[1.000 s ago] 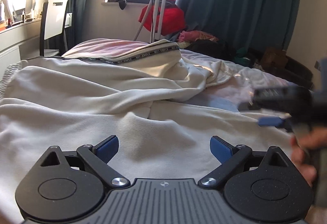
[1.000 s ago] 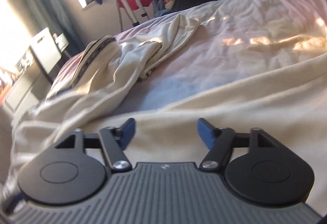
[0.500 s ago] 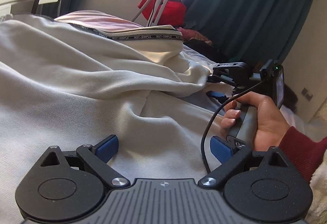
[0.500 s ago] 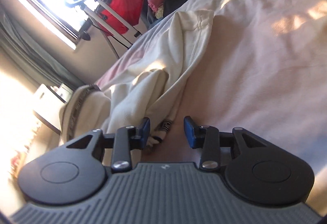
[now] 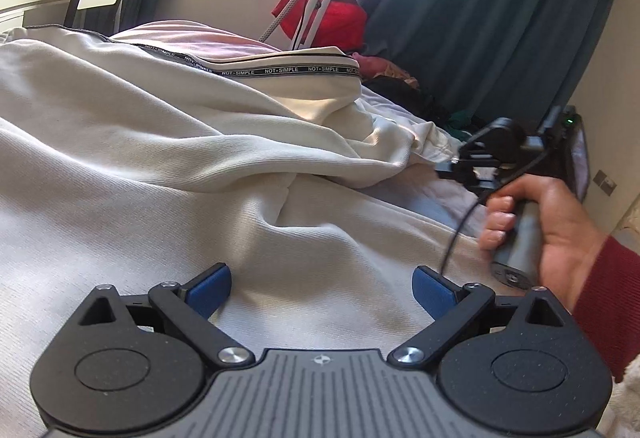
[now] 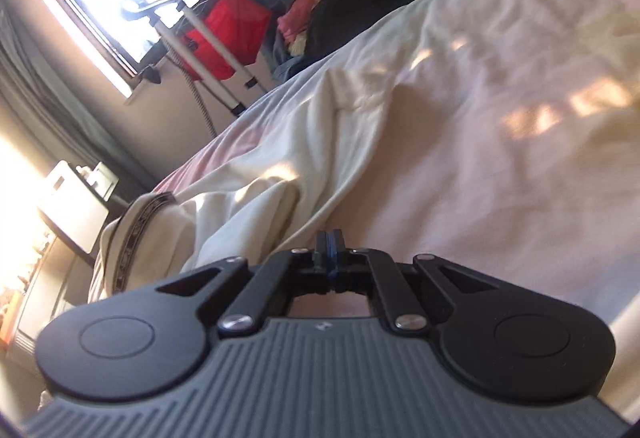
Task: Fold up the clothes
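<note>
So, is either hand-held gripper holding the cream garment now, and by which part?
The left hand-held gripper is open and holds nothing. The right hand-held gripper is shut at a folded edge of the cream garment; whether cloth is pinched cannot be told.

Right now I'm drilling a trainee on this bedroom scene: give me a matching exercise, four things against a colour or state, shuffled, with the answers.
Things:
1. left tongs
2. right tongs
3. curtain
4. bag

Colour or state:
A. red
B. shut
C. dark teal
D. open, above cream cloth

Pairs: 1-D, 2-B, 3-C, 4-A
</note>
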Tool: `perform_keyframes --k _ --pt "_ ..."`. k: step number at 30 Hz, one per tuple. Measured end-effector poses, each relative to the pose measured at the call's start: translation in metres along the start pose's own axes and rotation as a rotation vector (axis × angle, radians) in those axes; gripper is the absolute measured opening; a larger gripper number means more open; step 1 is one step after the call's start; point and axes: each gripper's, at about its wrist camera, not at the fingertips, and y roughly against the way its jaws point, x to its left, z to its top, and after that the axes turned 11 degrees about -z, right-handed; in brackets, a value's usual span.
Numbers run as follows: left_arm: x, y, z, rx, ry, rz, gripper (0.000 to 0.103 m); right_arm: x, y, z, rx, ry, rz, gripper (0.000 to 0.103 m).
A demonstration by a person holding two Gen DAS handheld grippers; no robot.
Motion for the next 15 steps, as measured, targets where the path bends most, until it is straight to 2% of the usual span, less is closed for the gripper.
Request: perform_keyframes --k 4,6,9,11,12,15 --pt "-0.002 0.0 -0.001 0.002 -0.006 0.01 0.098 -0.011 -0.002 0.006 0.124 -0.035 0.127 0.006" --pt "-0.003 0.0 -0.002 0.003 -0.01 0.012 0.098 -0.007 -0.004 0.001 0.168 -0.077 0.154 0.008" --pt "-0.002 0.0 -0.002 0.002 -0.006 0.01 0.098 0.001 -0.012 -0.004 0.164 -0.119 0.141 0.01" --pt "-0.001 -0.001 -0.002 -0.001 -0.004 0.009 0.098 0.004 -0.021 -0.008 0.174 -0.156 0.131 0.032" --pt "-0.001 -0.002 -0.003 -0.002 -0.008 0.01 0.098 0.005 -0.026 -0.01 0.183 -0.18 0.126 0.05" --pt "-0.001 -0.004 -0.005 -0.001 -0.023 0.012 0.098 0.005 -0.034 -0.016 0.156 -0.241 0.142 0.049"
